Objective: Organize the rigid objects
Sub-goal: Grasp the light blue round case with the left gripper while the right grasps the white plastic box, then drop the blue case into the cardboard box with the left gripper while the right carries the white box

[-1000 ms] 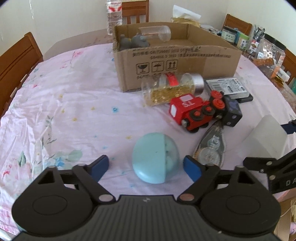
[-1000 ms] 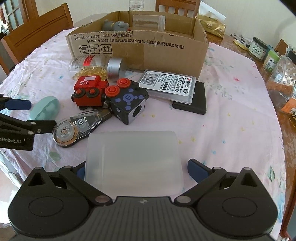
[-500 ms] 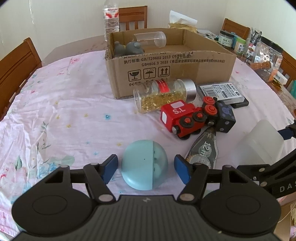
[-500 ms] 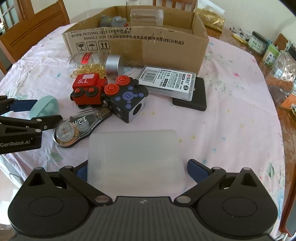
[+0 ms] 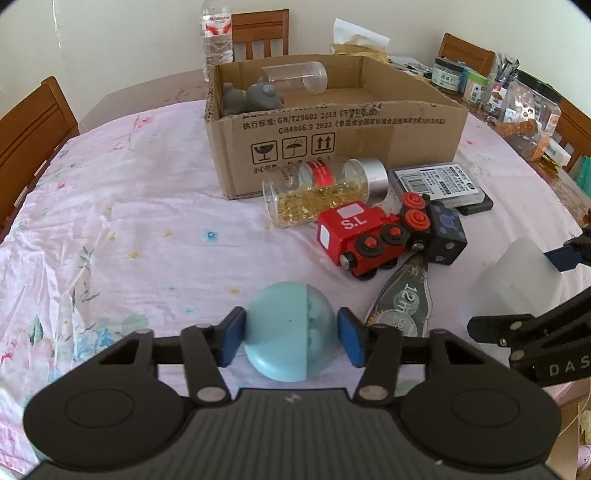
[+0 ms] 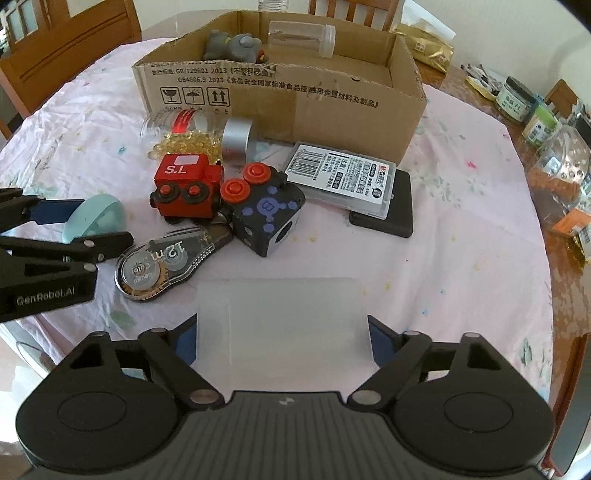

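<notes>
My left gripper point(image 5: 290, 334) is shut on a pale blue dome-shaped object point(image 5: 290, 330), which also shows in the right wrist view point(image 6: 96, 218). My right gripper point(image 6: 280, 338) is shut on a frosted translucent plastic box point(image 6: 284, 321), seen from the left wrist view point(image 5: 517, 284) too. Ahead stands an open cardboard box point(image 5: 332, 122) holding a grey toy point(image 5: 251, 98) and a clear tube point(image 5: 295, 75). On the cloth before it lie a jar of golden beads point(image 5: 325, 190), a red toy train point(image 5: 358, 232), a black cube point(image 5: 443, 232), a correction tape point(image 5: 402, 299) and a barcoded case point(image 5: 437, 182).
A pink floral cloth covers the table point(image 5: 110, 221). Wooden chairs point(image 5: 29, 122) stand around it. A water bottle point(image 5: 217, 35) stands behind the box. Jars and packets point(image 5: 517, 99) crowd the far right. The table's near edge lies just under both grippers.
My left gripper's fingers have closed in from wide apart onto the blue dome. Both views have pulled back slightly from the box. The right gripper still holds the frosted box.
</notes>
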### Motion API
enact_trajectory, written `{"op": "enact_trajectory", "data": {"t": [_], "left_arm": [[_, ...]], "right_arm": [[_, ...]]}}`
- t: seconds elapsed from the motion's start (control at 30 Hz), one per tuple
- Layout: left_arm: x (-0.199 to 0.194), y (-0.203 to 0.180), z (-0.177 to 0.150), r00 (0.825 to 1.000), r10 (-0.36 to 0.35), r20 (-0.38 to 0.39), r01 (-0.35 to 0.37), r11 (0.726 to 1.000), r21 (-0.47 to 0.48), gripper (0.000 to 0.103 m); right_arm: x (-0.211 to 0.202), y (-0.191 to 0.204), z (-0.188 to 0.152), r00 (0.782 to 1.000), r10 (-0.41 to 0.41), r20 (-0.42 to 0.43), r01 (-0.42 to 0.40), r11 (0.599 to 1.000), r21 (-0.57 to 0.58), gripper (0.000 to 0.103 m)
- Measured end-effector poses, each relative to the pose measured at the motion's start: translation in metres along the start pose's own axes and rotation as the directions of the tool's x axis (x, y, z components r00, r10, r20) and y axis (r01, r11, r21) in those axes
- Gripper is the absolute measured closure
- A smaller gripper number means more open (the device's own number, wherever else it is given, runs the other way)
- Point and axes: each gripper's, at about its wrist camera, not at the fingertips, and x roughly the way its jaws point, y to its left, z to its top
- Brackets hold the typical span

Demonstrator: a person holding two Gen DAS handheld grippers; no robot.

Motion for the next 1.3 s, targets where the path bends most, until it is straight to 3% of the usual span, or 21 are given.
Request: {"op": "enact_trajectory", "data": {"t": [0.63,0.83,1.07,1.3], "left_arm": [[-0.01,0.02,0.022,0.994,-0.068,-0.08,0.081,0.982,0.172,0.051],[-0.028,0.029,0.046,0.987,-0.135,-0.09,0.152,0.964,0.219,0.051],[-0.052,0.03,0.083,0.976,-0.212,-0.044,0.216,0.929,0.3,0.051],[-0.059,0.022,0.126,0.975,-0.216,0.056,0.186,0.924,0.333,0.051]], "right_arm": [[-0.023,-0.014,0.021,0.999,0.041,0.022,-0.039,0.997,-0.07,0.016],[-0.036,-0.019,0.035,0.996,0.071,0.052,-0.068,0.996,-0.059,0.016],[-0.062,-0.021,0.056,0.99,0.071,0.118,-0.066,0.997,-0.048,0.016],[-0.081,-0.036,0.088,0.977,0.078,0.199,-0.061,0.994,-0.093,0.016]]}}
